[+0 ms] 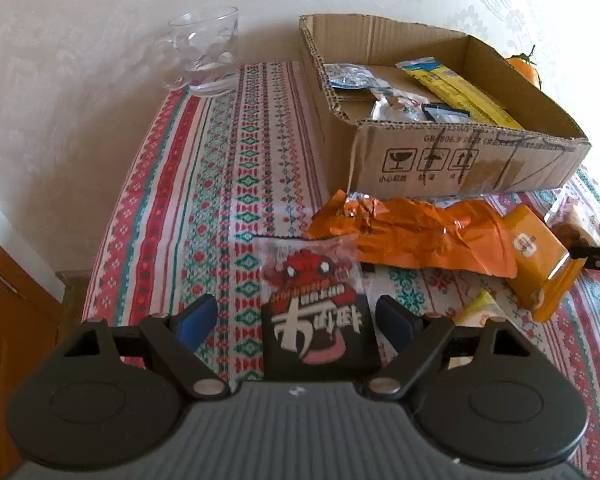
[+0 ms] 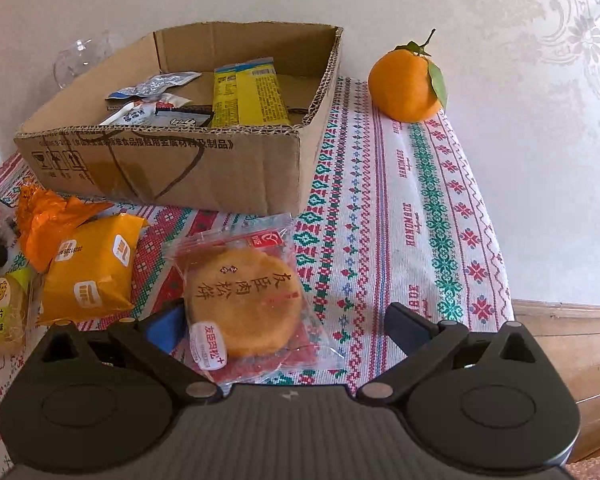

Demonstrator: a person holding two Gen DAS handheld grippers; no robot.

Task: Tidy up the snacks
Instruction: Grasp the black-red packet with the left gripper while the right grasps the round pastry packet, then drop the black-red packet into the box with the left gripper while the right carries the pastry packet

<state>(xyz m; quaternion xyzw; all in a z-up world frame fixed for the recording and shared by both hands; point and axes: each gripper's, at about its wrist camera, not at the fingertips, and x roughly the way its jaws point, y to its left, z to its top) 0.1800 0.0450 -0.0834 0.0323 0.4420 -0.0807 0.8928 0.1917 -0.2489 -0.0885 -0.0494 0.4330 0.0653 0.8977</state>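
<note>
A cardboard box [image 1: 452,160] [image 2: 180,160] stands on the patterned tablecloth and holds several snack packets, one long and yellow [image 2: 250,94]. My left gripper [image 1: 296,318] is open with a black and red snack packet [image 1: 314,304] lying between its blue pads. My right gripper [image 2: 284,332] is open over a clear-wrapped round meat floss cake [image 2: 246,300] that lies between its fingers. Orange wrapped snacks [image 1: 416,236] [image 2: 90,268] lie in front of the box. A yellow packet of toast slices [image 2: 2,308] lies at the left edge.
A clear glass cup [image 1: 204,50] stands at the back left by the wall. An orange with a leaf [image 2: 408,84] sits right of the box. The tablecloth [image 2: 400,220] ends at the table's right edge, with a wooden surface [image 2: 572,360] beyond it.
</note>
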